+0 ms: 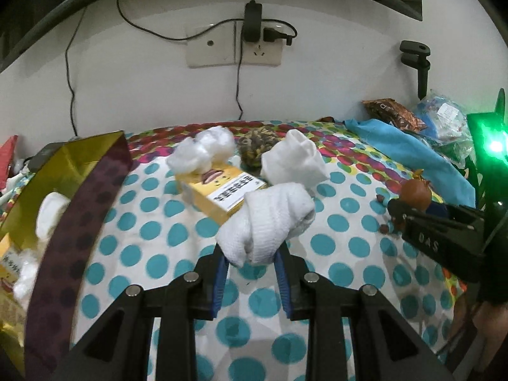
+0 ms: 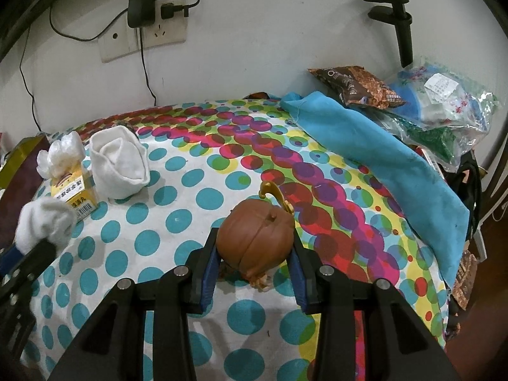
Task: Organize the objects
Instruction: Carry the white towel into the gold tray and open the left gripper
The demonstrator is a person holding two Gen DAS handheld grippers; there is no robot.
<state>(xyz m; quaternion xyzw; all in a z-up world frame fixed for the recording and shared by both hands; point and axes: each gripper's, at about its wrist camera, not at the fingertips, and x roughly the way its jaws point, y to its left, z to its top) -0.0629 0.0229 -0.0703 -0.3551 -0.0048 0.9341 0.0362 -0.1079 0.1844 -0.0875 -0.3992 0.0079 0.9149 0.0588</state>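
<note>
Blue-padded fingers of the left gripper (image 1: 250,260) are clamped on a rolled white sock (image 1: 270,222), which sticks up and forward from between them above the polka-dot tablecloth (image 1: 158,231). Just beyond the sock lies a yellow medicine box (image 1: 219,190) on its side, with a wad of crumpled clear plastic (image 1: 203,149) touching its far end. Beside the box to the right sits a second white sock bundle (image 1: 293,158), and behind that a mottled brown-and-yellow lump (image 1: 254,146) too blurred to identify. At the left edge stands an open gold-lined box with a dark purple wall (image 1: 79,209); white items rest inside it.

On the right, the right gripper (image 2: 254,260) is closed partway around a brown round figurine head (image 2: 255,238), pads pressing its two sides, held just above the cloth. A gold curled piece (image 2: 276,195) rises behind the head. Past it, a blue cloth (image 2: 365,146) drapes across the table's right side, with a brown snack packet (image 2: 352,87) and a clear plastic bag of goods (image 2: 444,104) piled against the wall. A wall socket with a black adapter (image 2: 141,6) and a black clamp bracket (image 2: 397,19) are mounted above.
</note>
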